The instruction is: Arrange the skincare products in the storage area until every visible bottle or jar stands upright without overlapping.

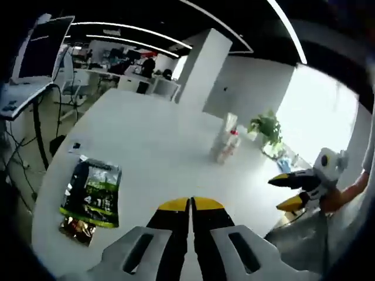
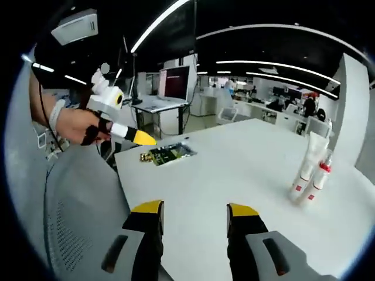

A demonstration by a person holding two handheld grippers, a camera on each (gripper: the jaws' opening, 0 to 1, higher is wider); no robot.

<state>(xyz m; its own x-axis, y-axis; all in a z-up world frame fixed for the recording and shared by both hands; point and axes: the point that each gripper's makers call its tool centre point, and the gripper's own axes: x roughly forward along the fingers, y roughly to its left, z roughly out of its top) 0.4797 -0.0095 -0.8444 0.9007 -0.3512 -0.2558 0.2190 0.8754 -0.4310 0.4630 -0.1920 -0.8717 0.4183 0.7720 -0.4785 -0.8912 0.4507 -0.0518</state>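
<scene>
Over the white worktop [image 1: 158, 146], the left hand-held gripper [image 1: 190, 203] has its yellow-tipped jaws pressed together, holding nothing. The right hand-held gripper [image 2: 194, 208] hovers with jaws spread wide, empty as well. The skincare tubes [image 2: 310, 170] stand clustered together far across the worktop, red caps down, well apart from both grippers. A green packet [image 1: 92, 192] lies flat near the worktop's edge.
</scene>
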